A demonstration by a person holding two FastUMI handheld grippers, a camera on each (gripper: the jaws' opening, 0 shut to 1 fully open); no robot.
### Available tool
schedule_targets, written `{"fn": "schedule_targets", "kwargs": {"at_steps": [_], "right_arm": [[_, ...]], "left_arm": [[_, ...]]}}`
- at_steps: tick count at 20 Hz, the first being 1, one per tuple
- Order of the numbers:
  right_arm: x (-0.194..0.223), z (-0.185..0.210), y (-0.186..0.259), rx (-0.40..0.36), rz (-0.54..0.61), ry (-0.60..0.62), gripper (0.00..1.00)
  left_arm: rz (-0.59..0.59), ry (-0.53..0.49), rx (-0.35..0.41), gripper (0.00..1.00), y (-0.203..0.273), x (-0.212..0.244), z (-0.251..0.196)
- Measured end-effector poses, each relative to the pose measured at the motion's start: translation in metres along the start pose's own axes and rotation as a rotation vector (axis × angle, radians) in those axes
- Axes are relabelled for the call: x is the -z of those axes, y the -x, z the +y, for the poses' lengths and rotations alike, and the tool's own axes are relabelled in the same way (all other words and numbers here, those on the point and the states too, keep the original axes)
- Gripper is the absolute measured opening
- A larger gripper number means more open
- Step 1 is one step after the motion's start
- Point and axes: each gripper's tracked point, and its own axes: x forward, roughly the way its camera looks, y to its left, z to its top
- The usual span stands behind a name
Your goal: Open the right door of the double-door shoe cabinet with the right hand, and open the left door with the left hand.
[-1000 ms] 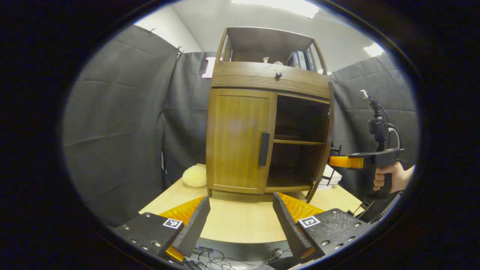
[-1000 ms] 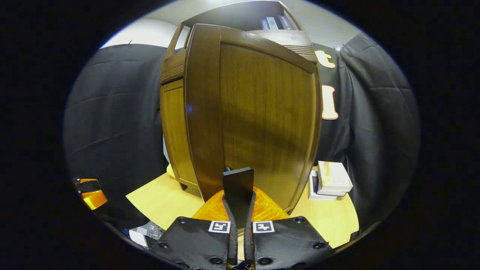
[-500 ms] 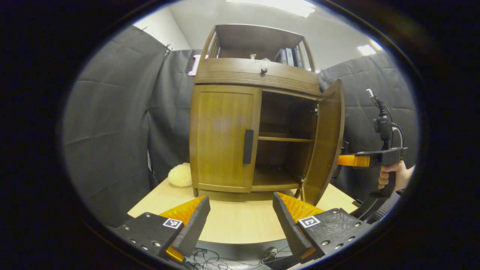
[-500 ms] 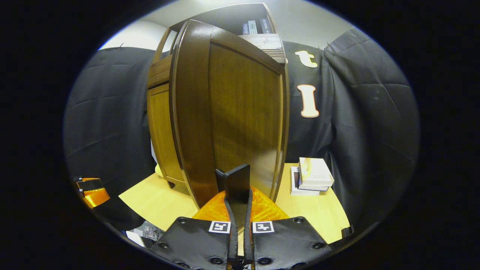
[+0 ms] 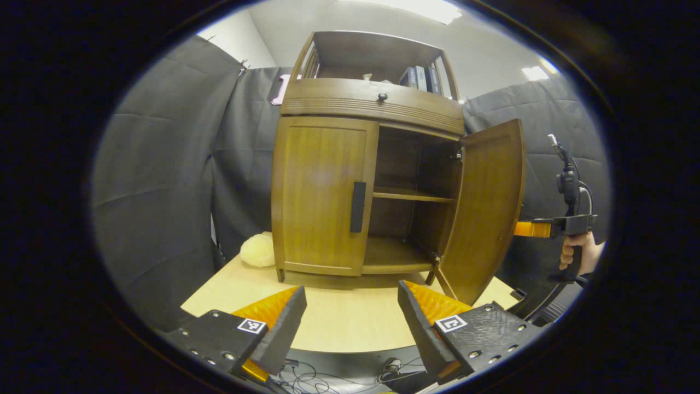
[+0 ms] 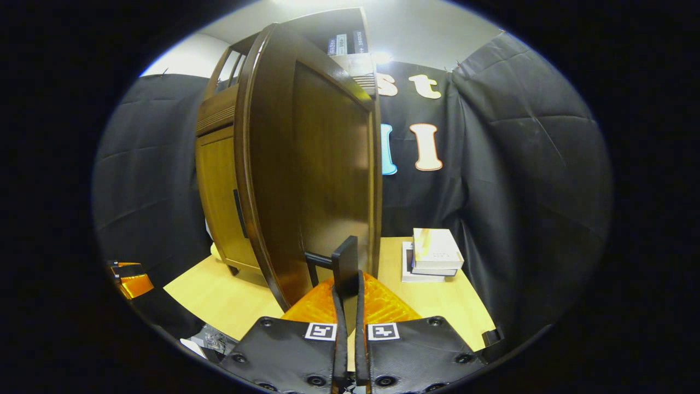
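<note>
Right gripper [image 6: 346, 290]: fingers pinched together on the dark bar handle [image 6: 345, 262] of the right door [image 6: 322, 164]; in the left gripper view it [image 5: 533, 229] sits beyond the door's far edge, a hand [image 5: 575, 256] on its grip.
Left gripper [image 5: 350, 317]: fingers spread wide, nothing between them; it hovers over the front of the table [image 5: 350, 323], well apart from the cabinet.
Right door, change: a second ago it stood near edge-on to the left gripper view; now its inner face [image 5: 484, 213] is turned toward that camera, so it has swung further out on its hinge. Judged close to fully open.
Left door [image 5: 320, 191]: shut flush, its vertical handle [image 5: 357, 207] untouched. Judged the step left to do.
Shoe cabinet [image 5: 372, 104]: stands on the table; two bare shelves show in the opened right half.
Other items: a pale fluffy object [image 5: 257, 250] beside the cabinet's left foot; stacked boxes [image 6: 432, 254] on the table behind the right door.
Hard to make out: the right gripper's fingertips are hidden behind the door in the left gripper view; the exact contact of the pads on the handle is foreshortened in the right gripper view; objects on the top shelf are too small to name surely.
</note>
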Motion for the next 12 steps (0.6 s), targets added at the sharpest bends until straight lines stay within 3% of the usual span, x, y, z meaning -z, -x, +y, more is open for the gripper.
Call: {"fn": "schedule_targets", "kwargs": {"at_steps": [4, 6, 8, 9, 10, 11, 12], "right_arm": [[0.000, -0.027, 0.010, 0.050, -0.007, -0.059, 0.06], [-0.001, -0.038, 0.014, 0.074, -0.021, -0.050, 0.02], [-0.001, -0.051, 0.013, 0.106, -0.024, -0.045, 0.07], [0.000, -0.053, 0.012, 0.096, -0.023, -0.057, 0.10], [-0.001, -0.052, 0.015, 0.088, -0.026, -0.062, 0.00], [-0.003, -0.052, 0.015, 0.089, -0.034, -0.053, 0.09], [-0.003, -0.052, 0.017, 0.091, -0.039, -0.041, 0.05]], "left_arm": [[0.001, -0.015, 0.031, 0.97, -0.003, -0.002, -0.006], [0.003, -0.022, 0.043, 0.97, -0.007, -0.003, -0.011], [0.011, -0.015, 0.062, 0.97, -0.010, -0.001, -0.016], [0.013, -0.015, 0.072, 0.97, -0.012, -0.001, -0.019], [0.013, -0.018, 0.077, 0.97, -0.013, -0.001, -0.020], [0.012, -0.023, 0.082, 0.97, -0.015, -0.003, -0.022], [0.010, -0.026, 0.086, 0.97, -0.014, -0.004, -0.024]]}}
